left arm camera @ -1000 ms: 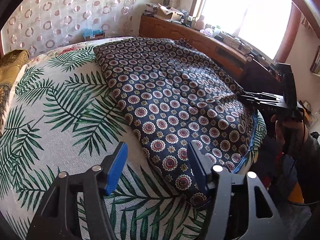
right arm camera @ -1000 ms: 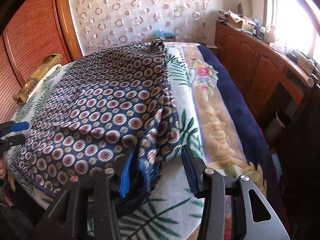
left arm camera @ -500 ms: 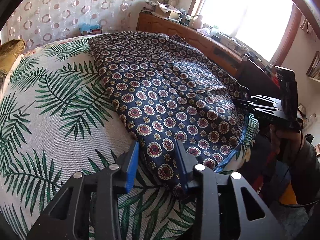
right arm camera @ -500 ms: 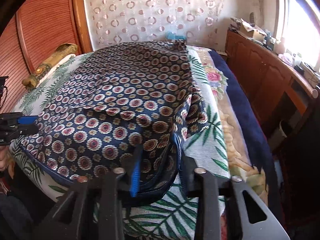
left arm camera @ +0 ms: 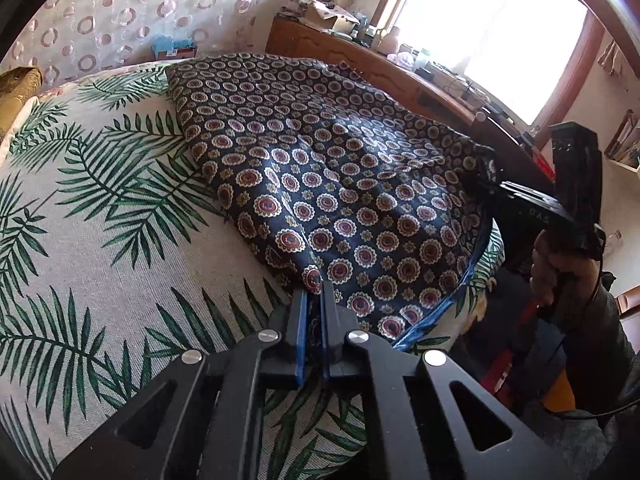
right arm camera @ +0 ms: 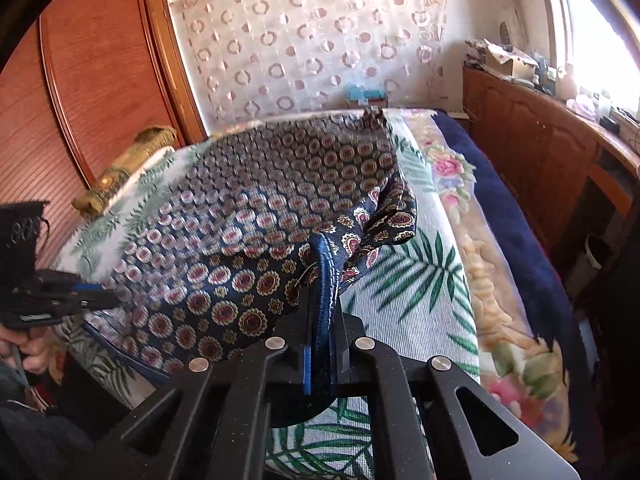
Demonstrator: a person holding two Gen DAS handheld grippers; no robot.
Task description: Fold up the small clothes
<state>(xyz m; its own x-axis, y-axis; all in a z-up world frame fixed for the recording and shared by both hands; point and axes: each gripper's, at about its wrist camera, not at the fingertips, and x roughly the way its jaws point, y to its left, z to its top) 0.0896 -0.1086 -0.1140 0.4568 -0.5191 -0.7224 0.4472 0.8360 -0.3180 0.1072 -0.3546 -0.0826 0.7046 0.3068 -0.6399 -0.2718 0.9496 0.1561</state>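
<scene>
**Navy cloth pinched at both near corners**

Navy printed fabric with red-and-cream medallions and a blue hem, the garment (left arm camera: 320, 168), lay spread over the palm-leaf bedspread (left arm camera: 100, 220), reaching from the near edge of the bed toward the far wall. Our left gripper (left arm camera: 314, 292) had just closed its jaws on the near left corner, and our right gripper (right arm camera: 324, 280) had just closed on the near right corner, with the blue hem bunched between its fingers.

We judged the cloth light, thin and limp: it wrinkled at each pinch and would sag between the two holds, so the hemmed corners, where the layers are thicker, seemed the safest places to grip. It also looked smooth enough to slip from a shallow bite.

From the left wrist view we saw the window and the person's hand (left arm camera: 560, 264) carrying the right gripper. Only the right wrist view showed the wooden wardrobe (right arm camera: 100, 100), the floral blanket (right arm camera: 500, 272) on the right, and a lifted fold beside the right pinch.
</scene>
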